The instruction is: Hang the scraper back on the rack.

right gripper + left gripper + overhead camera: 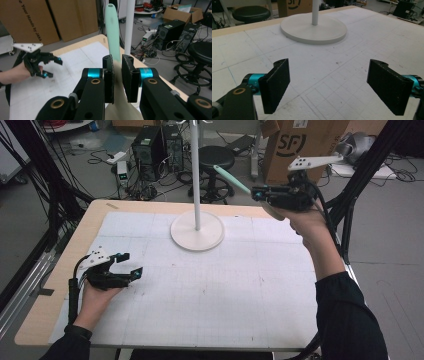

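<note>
– Up by the stand pole (196,175), what's the right gripper (257,194) got?
– Pinching a mint-tipped shoehorn (113,37), raised to hang, I'd guess. Left gripper (131,265) spread wide, empty, parked low on the mat (225,295).

Two grippers are counted, the left gripper (131,263) and the right gripper (256,193); one white stand (197,233) is seen on one table (75,242); one mint-handled utensil (232,179); one black stool (216,157); two computer towers (148,147).
</note>
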`<state>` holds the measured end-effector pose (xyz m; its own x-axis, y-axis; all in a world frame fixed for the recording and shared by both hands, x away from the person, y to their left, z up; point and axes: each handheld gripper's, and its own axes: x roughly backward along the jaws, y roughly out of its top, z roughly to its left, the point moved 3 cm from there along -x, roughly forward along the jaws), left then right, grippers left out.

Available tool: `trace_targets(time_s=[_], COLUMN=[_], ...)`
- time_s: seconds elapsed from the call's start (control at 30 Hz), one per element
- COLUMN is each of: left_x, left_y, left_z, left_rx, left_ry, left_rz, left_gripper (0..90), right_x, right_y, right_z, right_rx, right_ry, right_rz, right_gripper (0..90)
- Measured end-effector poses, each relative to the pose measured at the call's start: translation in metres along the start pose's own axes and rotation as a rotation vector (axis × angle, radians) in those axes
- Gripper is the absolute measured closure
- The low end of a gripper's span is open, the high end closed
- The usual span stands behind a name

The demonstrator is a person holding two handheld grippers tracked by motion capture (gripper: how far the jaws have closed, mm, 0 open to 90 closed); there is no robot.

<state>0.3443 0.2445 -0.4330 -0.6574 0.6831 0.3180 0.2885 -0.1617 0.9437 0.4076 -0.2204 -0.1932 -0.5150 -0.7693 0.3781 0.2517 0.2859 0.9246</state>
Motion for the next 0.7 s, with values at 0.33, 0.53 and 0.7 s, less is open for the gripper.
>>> trace_targets(time_s=[0.33, 0.53, 0.7], left_x=[0.001, 0.001, 0.002], left_y=[0.0, -0.001, -0.002], left_z=[0.001, 0.001, 0.001], left_rx=[0.009, 0.008, 0.009], left_ry=[-0.012, -0.014, -0.015], left_rz=[-0.002, -0.001, 0.003], left_gripper=[19.2, 19.3, 19.3], right_x=[-0.003, -0.003, -0.004], right_y=[0.044, 0.062, 0.072], right_z=[-0.007, -0.01, -0.013], right_rx=[-0.006, 0.0, 0.001], right_ry=[-0.022, -0.038, -0.056], right_rz=[-0.034, -0.058, -0.056], right_gripper=[81.2, 81.2, 81.1])
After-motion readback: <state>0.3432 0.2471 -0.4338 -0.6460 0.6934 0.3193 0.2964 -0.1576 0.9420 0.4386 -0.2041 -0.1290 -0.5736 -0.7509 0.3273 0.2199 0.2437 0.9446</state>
